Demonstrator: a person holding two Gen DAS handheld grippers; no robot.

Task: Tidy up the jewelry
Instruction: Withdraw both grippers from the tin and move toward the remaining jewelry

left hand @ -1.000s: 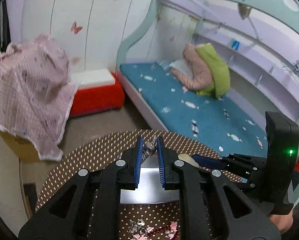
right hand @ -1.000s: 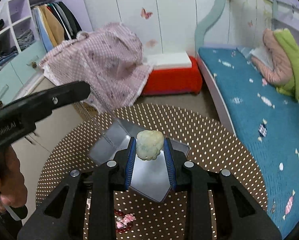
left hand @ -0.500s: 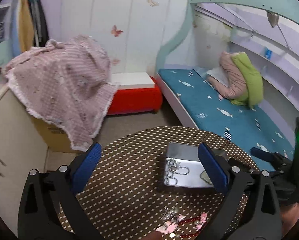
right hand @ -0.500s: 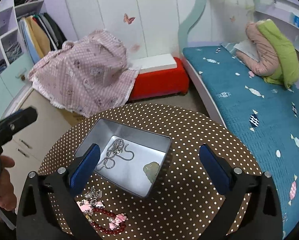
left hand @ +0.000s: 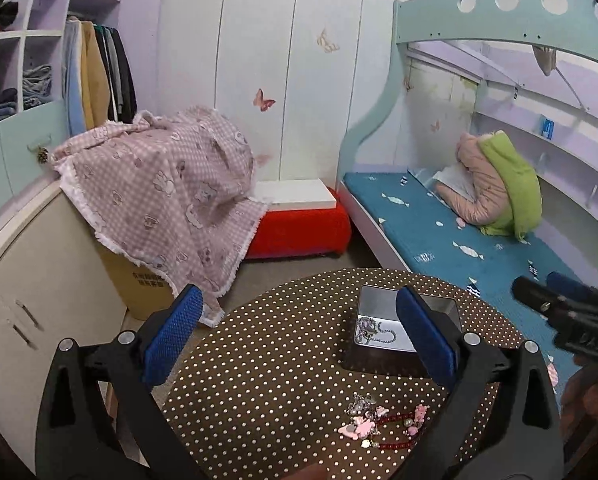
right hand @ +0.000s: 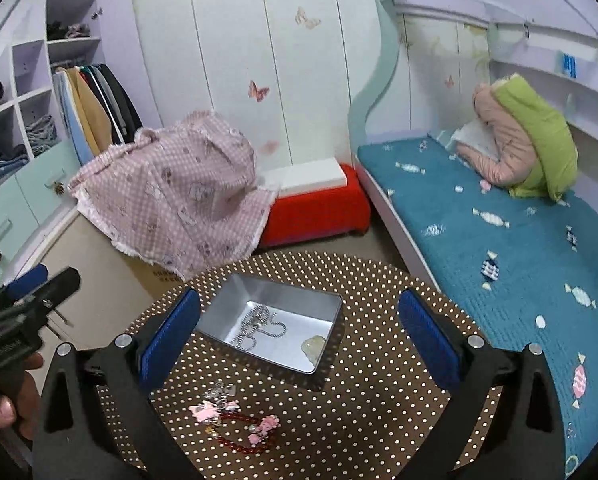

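Note:
A silver metal tin stands on a round brown polka-dot table. In it lie a silver chain necklace and a pale green stone. In the left wrist view the tin and chain also show. A red bead bracelet with pink charms lies on the table in front of the tin; it also shows in the left wrist view. My left gripper and right gripper are both open wide and empty, held above the table, back from the tin.
A pink checked cloth covers a cardboard box left of the table. A red storage bench stands behind. A bed with a blue cover runs along the right. A white cabinet is at the left.
One second ago both grippers were shut over the tin, left on the chain, right on the green stone. Both opened, dropped them into the tin, and pulled back and up.

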